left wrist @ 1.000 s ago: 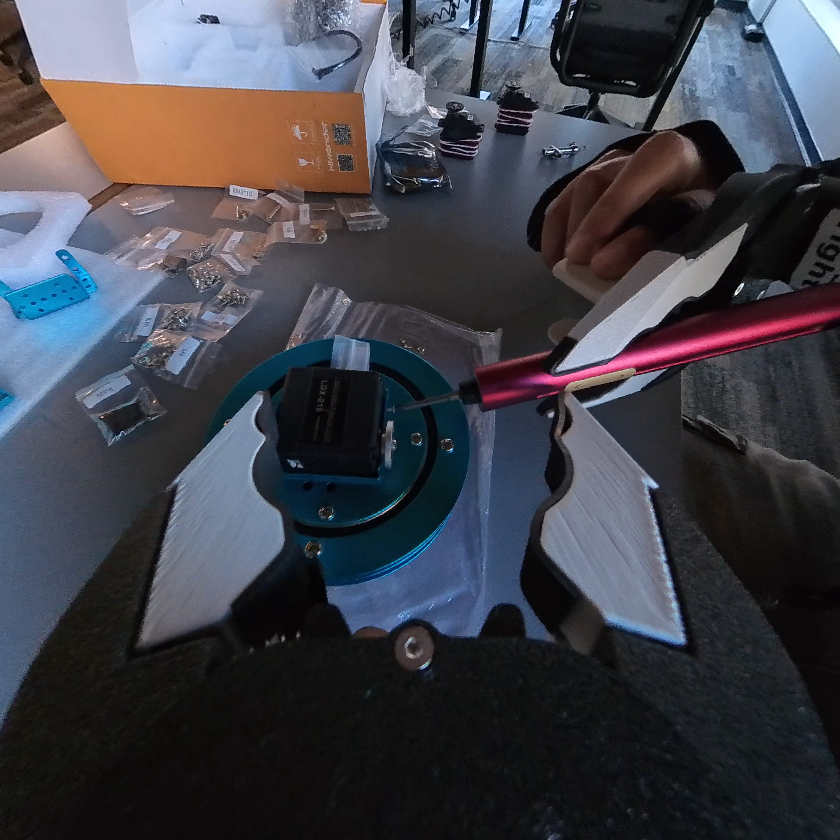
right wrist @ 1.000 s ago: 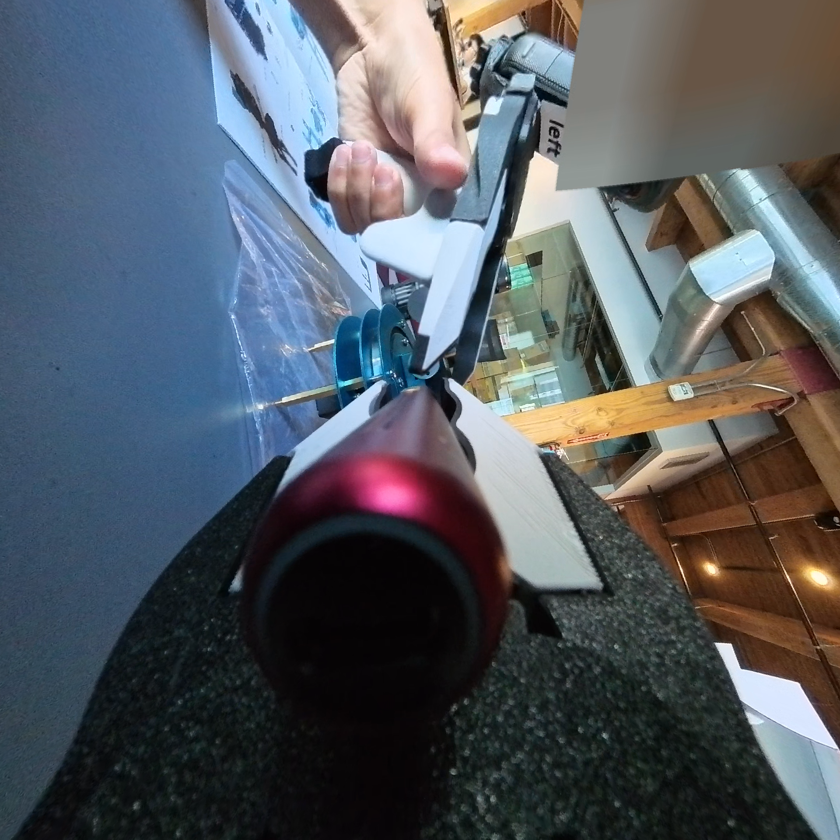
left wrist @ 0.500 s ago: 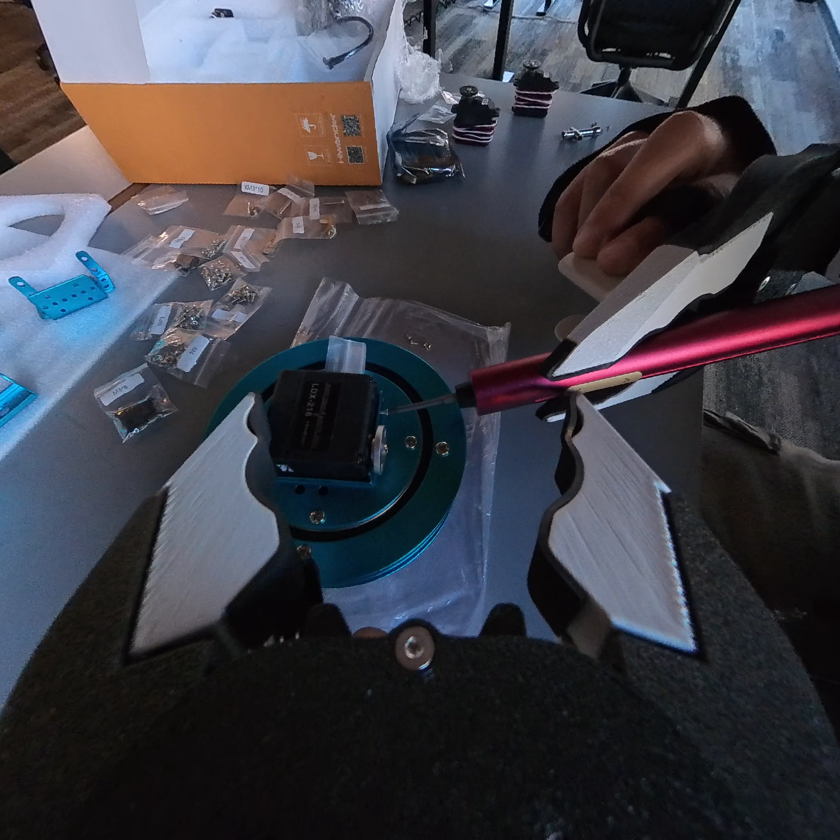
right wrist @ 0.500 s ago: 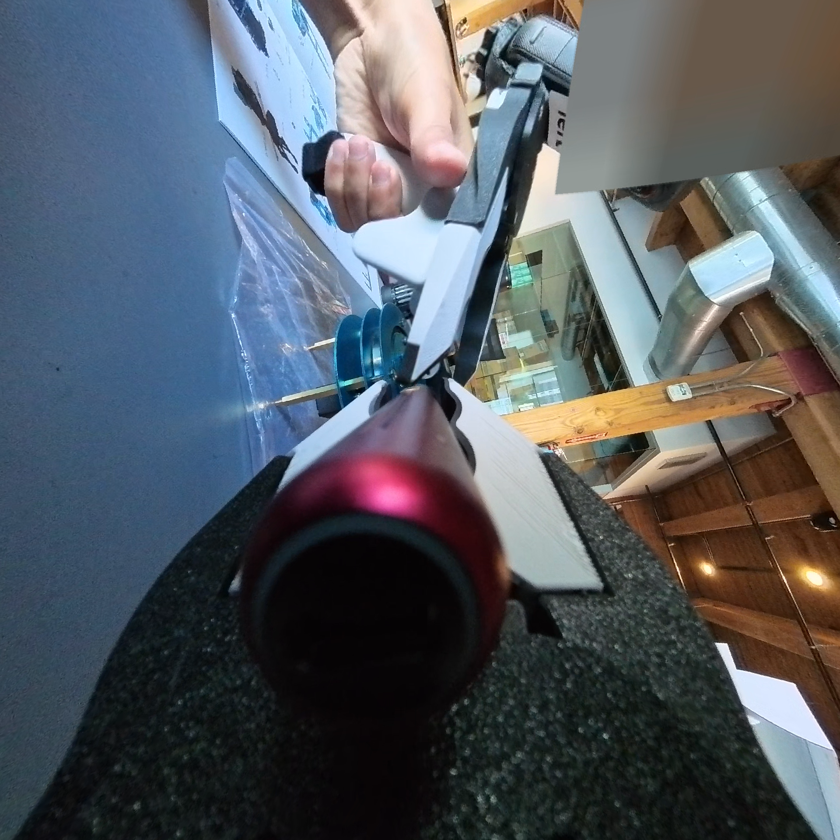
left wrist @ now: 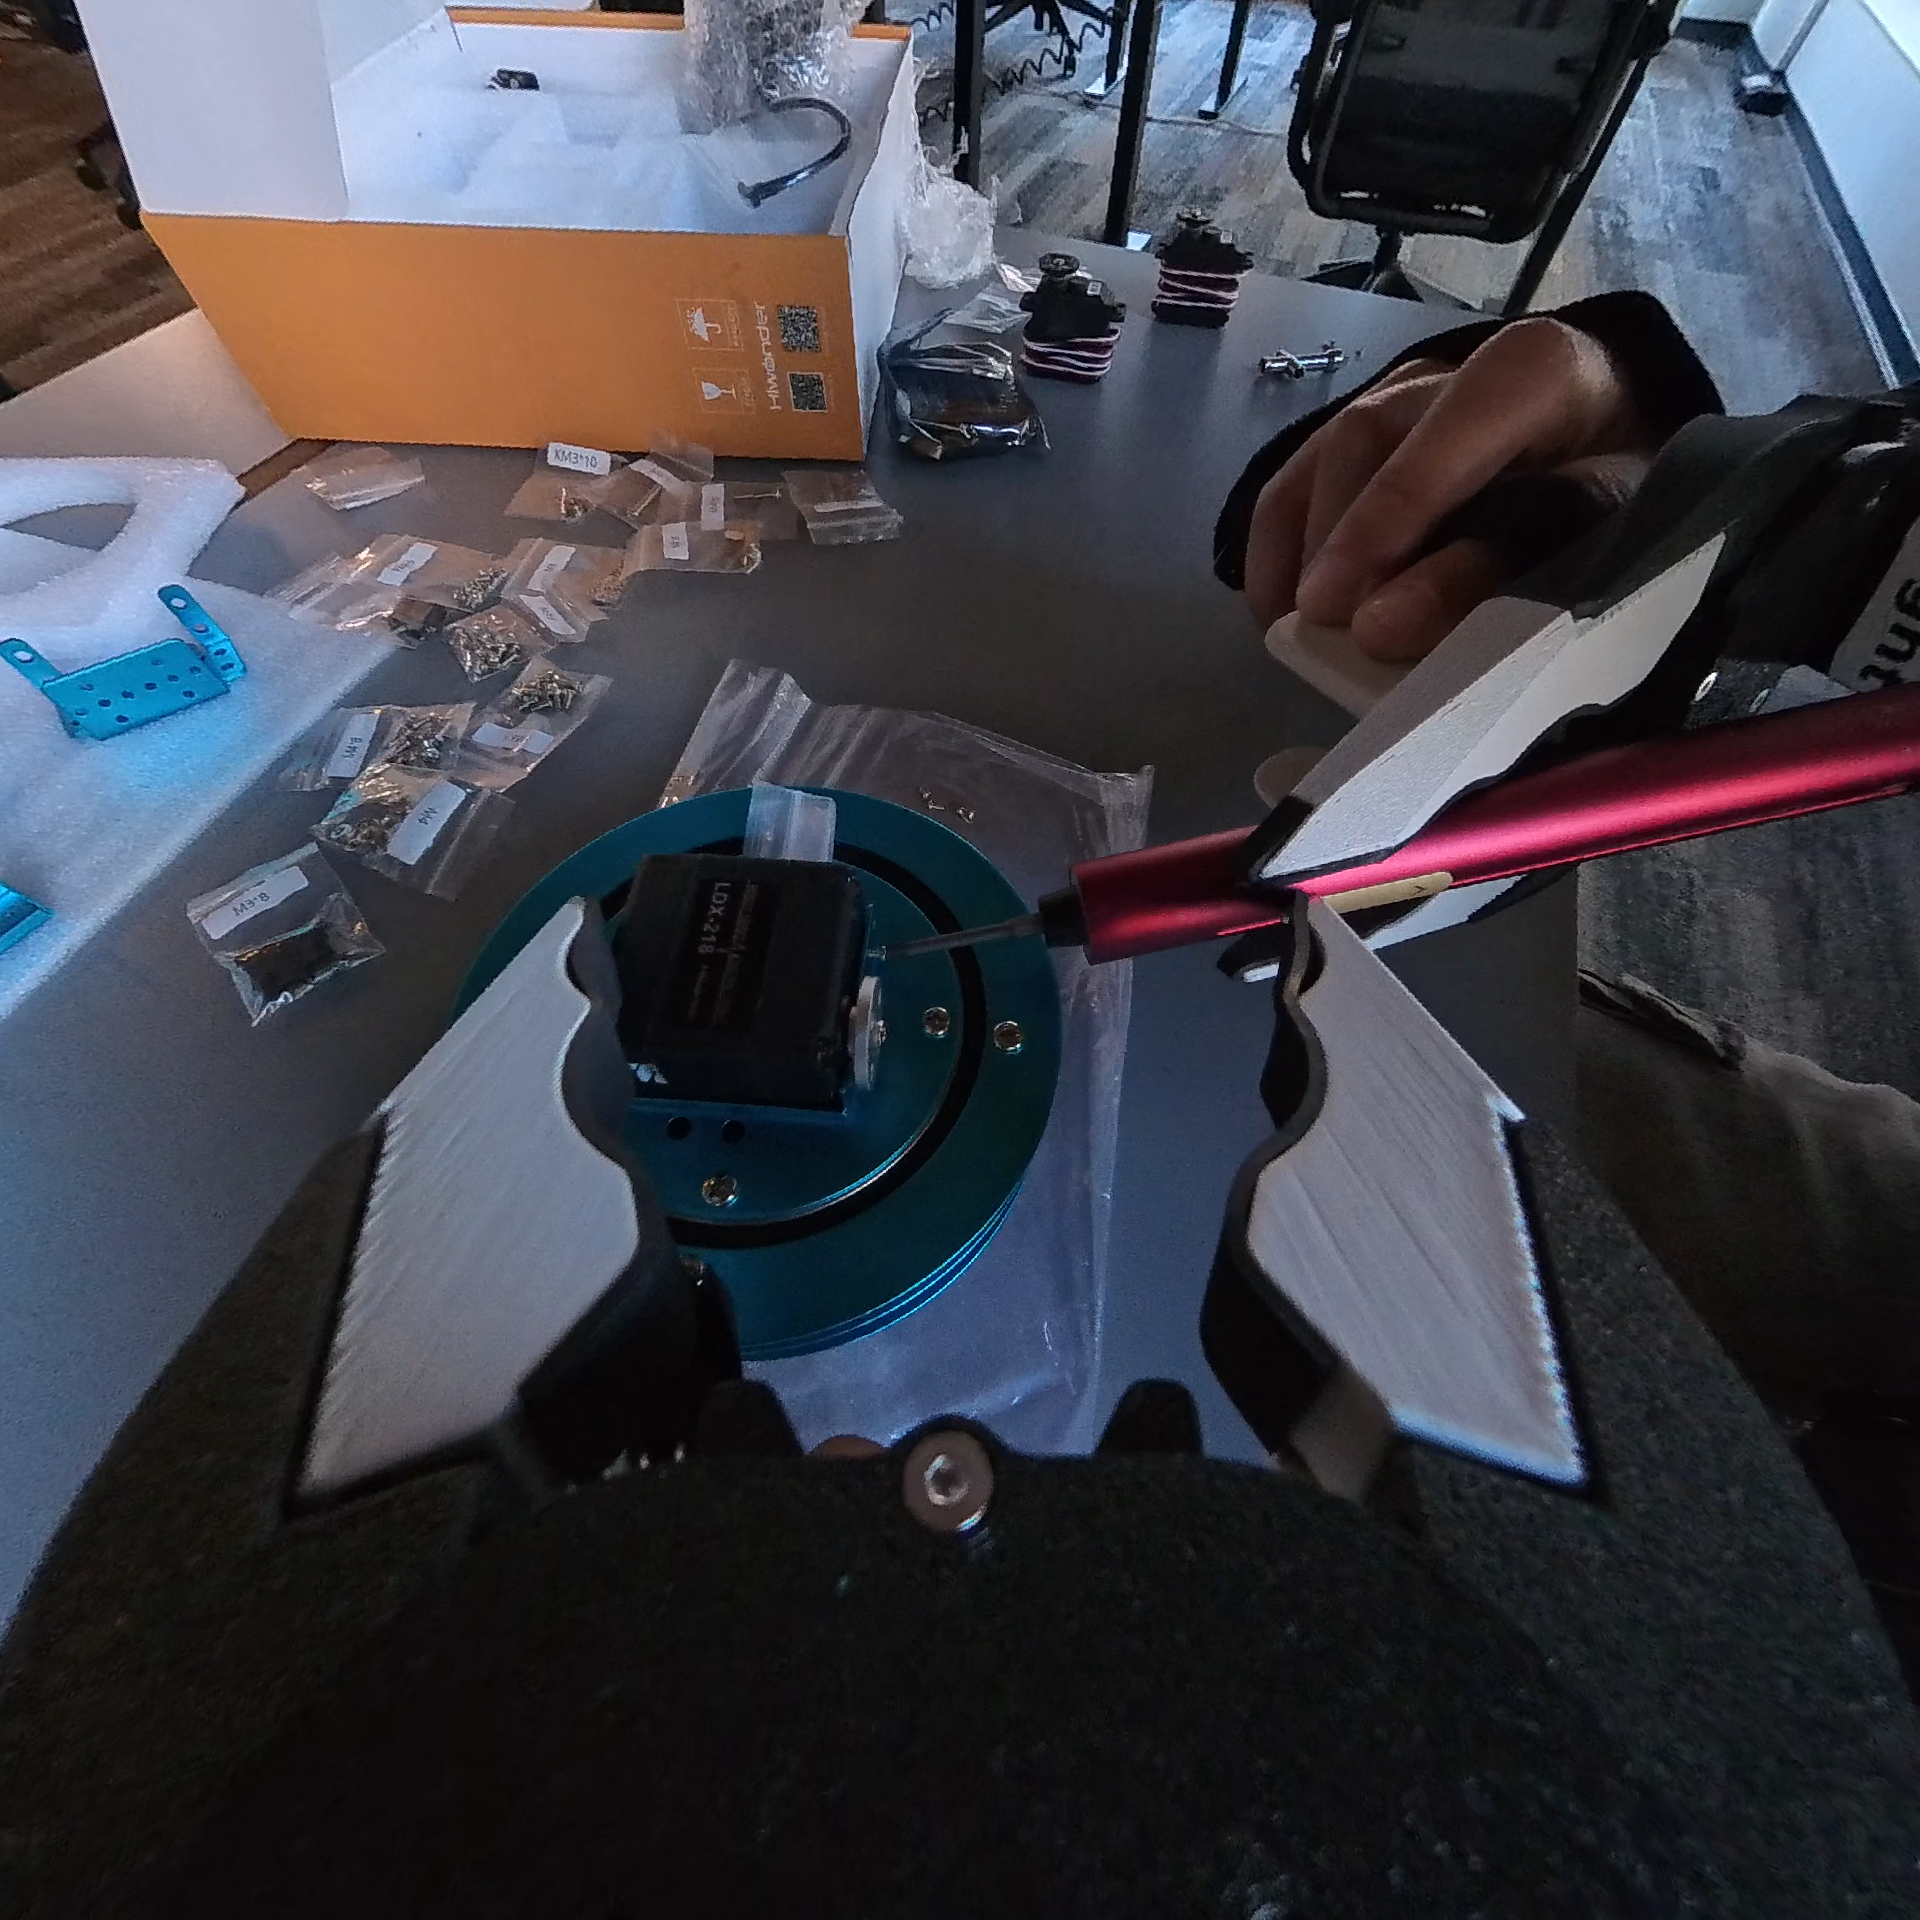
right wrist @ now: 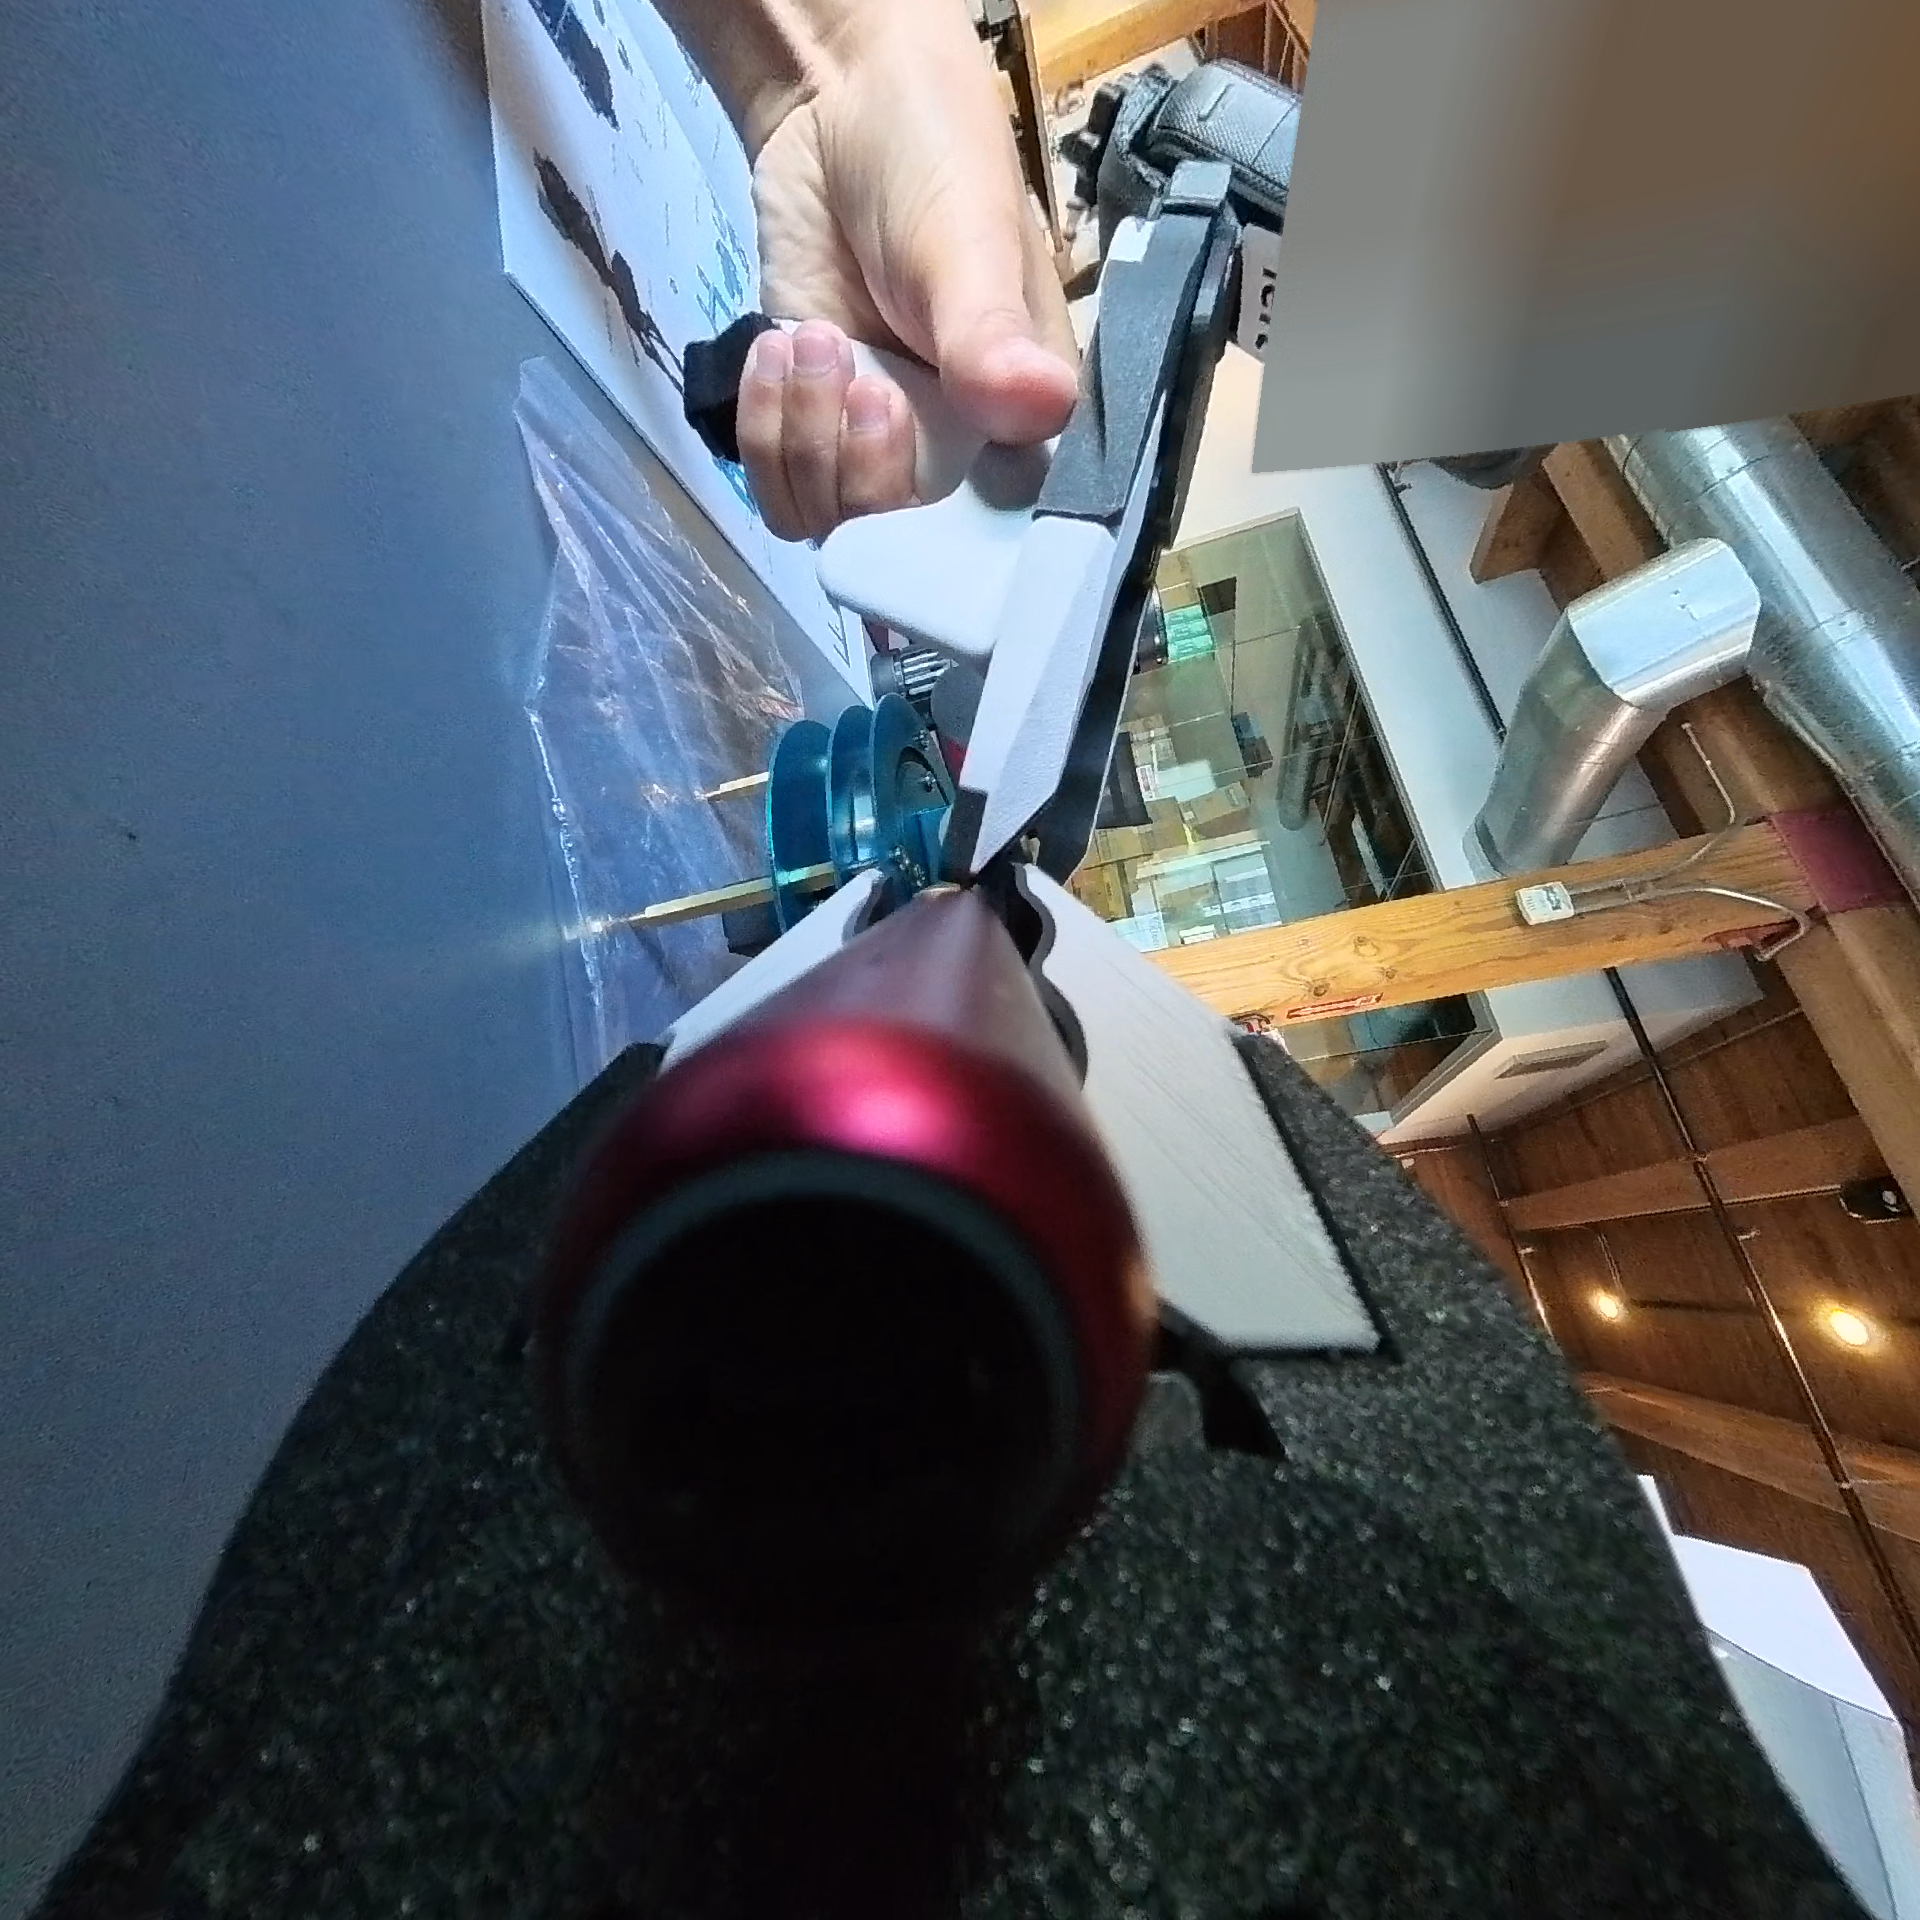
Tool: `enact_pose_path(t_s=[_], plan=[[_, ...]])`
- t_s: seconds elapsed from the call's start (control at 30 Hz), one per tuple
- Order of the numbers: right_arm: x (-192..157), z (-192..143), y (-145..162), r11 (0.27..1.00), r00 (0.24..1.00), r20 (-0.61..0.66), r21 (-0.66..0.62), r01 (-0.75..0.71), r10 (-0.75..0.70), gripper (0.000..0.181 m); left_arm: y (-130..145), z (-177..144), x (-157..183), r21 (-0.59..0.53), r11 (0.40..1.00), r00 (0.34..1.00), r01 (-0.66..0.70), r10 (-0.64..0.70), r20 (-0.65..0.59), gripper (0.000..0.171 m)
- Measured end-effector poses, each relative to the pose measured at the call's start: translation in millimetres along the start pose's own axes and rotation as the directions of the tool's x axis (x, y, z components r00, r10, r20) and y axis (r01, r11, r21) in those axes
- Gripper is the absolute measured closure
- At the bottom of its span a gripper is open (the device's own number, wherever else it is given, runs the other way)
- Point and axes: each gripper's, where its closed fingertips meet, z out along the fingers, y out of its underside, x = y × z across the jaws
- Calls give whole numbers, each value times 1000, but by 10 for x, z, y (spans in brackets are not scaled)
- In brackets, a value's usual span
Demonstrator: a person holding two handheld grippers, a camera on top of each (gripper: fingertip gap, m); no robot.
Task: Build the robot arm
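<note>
Right hand-held gripper (left wrist: 1283, 894) clamps red screwdriver (left wrist: 1455, 842), tip at black servo (left wrist: 743, 987) on blue disc (left wrist: 966, 1122); left hand-held gripper (left wrist: 935, 1049) gapes wide, empty, straddling servo.

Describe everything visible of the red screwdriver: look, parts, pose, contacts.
The red screwdriver is a slim pen-shaped tool with a glossy, metallic-looking magenta barrel, a pale strip along its side and a thin dark bit. The right gripper is shut on the barrel, which lies nearly level above the table, pointing left. The bit tip meets the side of the black servo mounted on the teal round base. In the right wrist view its dark rear end fills the foreground.
</note>
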Motion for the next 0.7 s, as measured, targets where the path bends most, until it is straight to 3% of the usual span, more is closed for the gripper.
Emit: enact_pose_path(t_s=[0.13,0.7], plan=[[11,4,-4,1000,1000,3,3,-12,12,156,44,4,6,-14,999,998,-52,52,19,45],[32,2,-3,1000,1000,4,4,-11,11,156,20,11,14,-7,1000,1000,-23,23,-1,44]])
